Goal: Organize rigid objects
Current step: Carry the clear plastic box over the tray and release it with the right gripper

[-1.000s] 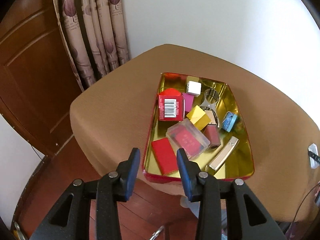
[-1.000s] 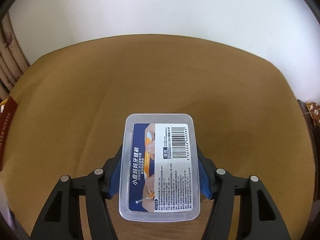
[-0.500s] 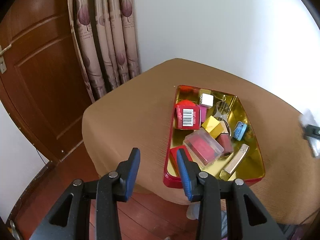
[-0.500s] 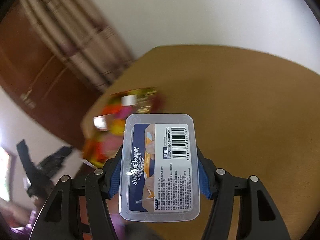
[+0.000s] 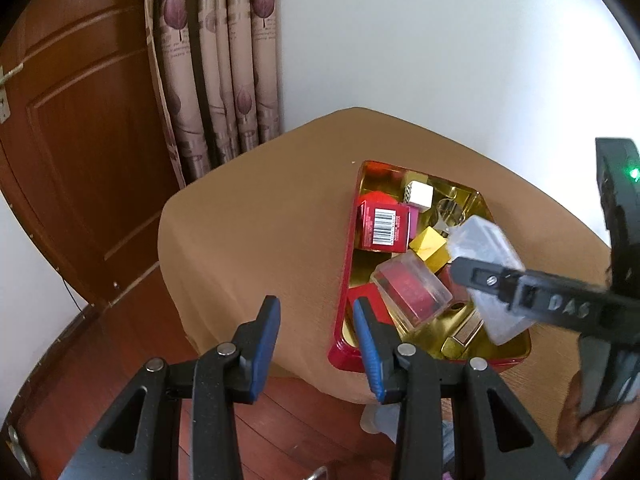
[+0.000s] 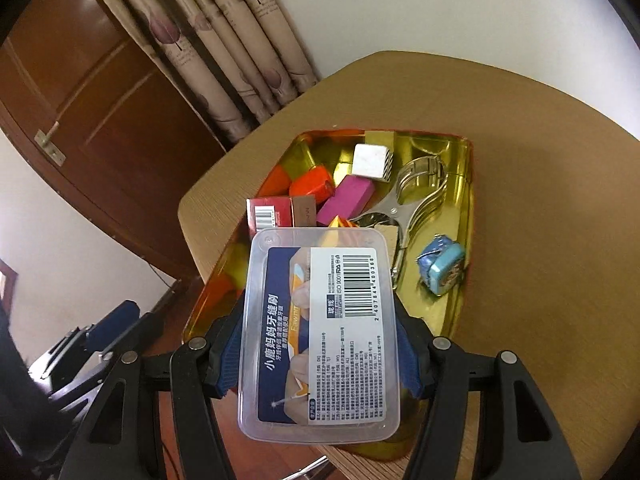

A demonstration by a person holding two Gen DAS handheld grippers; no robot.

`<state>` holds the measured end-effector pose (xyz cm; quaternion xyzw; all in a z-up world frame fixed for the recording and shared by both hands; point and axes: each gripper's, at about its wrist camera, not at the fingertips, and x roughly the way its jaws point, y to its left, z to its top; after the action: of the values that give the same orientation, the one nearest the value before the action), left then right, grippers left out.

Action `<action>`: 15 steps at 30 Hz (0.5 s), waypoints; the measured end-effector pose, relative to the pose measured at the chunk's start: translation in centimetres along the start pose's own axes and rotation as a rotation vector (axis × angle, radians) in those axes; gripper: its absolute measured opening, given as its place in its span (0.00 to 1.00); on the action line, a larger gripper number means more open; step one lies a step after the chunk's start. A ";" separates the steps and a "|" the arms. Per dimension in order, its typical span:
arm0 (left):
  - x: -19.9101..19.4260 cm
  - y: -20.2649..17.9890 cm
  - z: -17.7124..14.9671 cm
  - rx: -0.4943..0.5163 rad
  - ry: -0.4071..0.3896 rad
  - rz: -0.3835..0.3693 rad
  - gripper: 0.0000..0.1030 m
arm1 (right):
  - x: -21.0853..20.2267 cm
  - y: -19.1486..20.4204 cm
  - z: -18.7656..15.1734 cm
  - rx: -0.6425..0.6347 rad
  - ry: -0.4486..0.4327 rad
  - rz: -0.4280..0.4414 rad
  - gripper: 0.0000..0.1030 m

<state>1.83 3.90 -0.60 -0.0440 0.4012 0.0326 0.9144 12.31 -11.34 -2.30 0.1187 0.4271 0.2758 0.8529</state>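
My right gripper is shut on a clear plastic box with a blue label and barcode, held above the near end of a red tin tray with a gold inside. The clear plastic box and right gripper arm also show in the left wrist view over the red tin tray. My left gripper is open and empty, off the table's near left edge. The tray holds several small boxes, a metal clip and a blue tin.
The tray lies on a brown round table. A wooden door and a patterned curtain stand behind on the left, a white wall at the back. Wooden floor lies below the table's edge.
My right gripper has swung left with the clear box, from over bare table to above the tray. My left gripper has drawn back and left from the tray.
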 end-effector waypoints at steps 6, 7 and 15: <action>0.2 0.5 -0.1 -0.024 0.009 0.012 0.37 | 1.3 -0.6 -0.8 0.021 -0.002 -0.045 0.58; 0.2 0.5 -0.1 -0.027 0.009 0.012 0.37 | 1.7 -0.6 -0.6 0.022 0.001 -0.050 0.58; 0.0 0.3 -0.3 -0.013 -0.002 0.024 0.37 | 1.8 -0.1 -1.3 0.003 -0.034 -0.094 0.60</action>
<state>1.57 4.15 -0.84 -0.0449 0.4005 0.0464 0.9140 12.21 -10.45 -4.28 0.1045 0.4178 0.2327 0.8720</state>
